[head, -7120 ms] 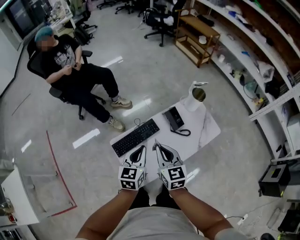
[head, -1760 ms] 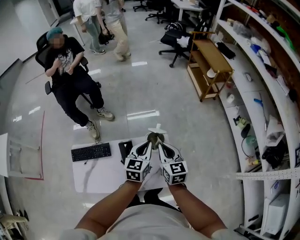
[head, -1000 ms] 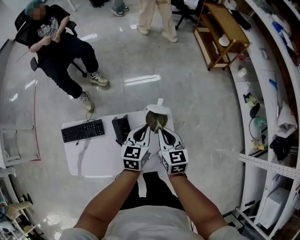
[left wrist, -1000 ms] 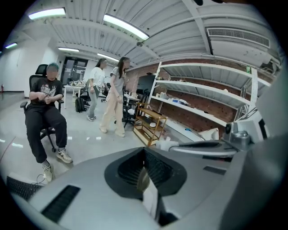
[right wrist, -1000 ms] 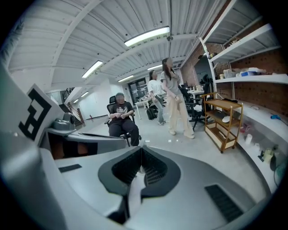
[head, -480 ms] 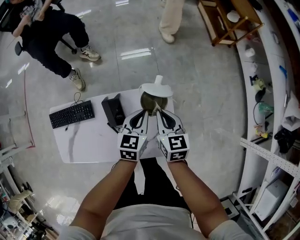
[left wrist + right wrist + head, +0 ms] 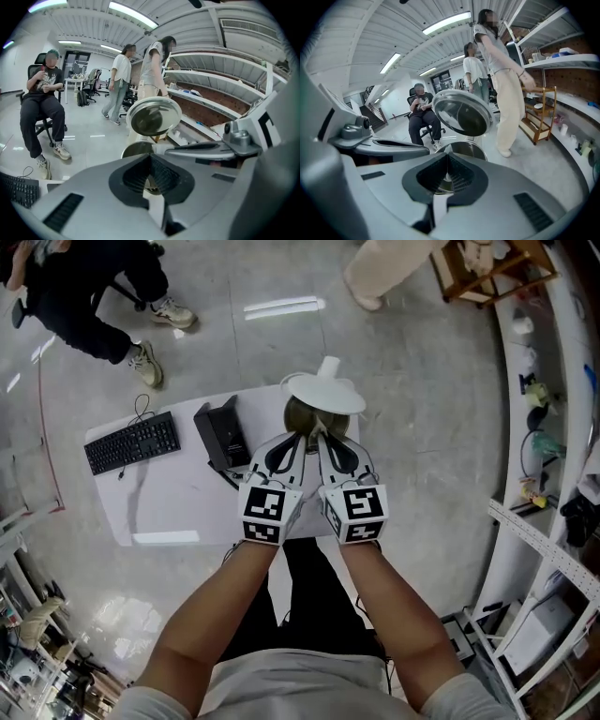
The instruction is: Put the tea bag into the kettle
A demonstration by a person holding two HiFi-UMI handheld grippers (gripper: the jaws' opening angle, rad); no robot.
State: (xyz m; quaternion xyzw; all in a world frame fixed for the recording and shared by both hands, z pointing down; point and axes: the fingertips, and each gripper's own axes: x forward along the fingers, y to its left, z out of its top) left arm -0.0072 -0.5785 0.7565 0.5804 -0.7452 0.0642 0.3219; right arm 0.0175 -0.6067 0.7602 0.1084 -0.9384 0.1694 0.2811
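A steel kettle [image 7: 302, 414] stands on the right end of the white table [image 7: 178, 507], its round lid [image 7: 324, 392] tipped open. The kettle's mouth [image 7: 136, 150] and lid [image 7: 153, 117] lie just ahead in the left gripper view, and again, mouth [image 7: 465, 149] and lid [image 7: 461, 115], in the right gripper view. My left gripper [image 7: 302, 438] and right gripper [image 7: 321, 438] are side by side, both shut, tips at the near rim of the mouth. A small pale sliver, seemingly the tea bag [image 7: 317, 434], sticks out at the right tips; little of it shows.
A black keyboard [image 7: 131, 443] and a black desk phone [image 7: 220, 434] lie left of the kettle. A seated person [image 7: 89, 292] and a standing person's legs [image 7: 384, 268] are beyond the table. Shelving [image 7: 553, 381] runs along the right.
Both grippers have come down together toward the kettle; their tips now sit at its mouth. The jaws have stayed shut.
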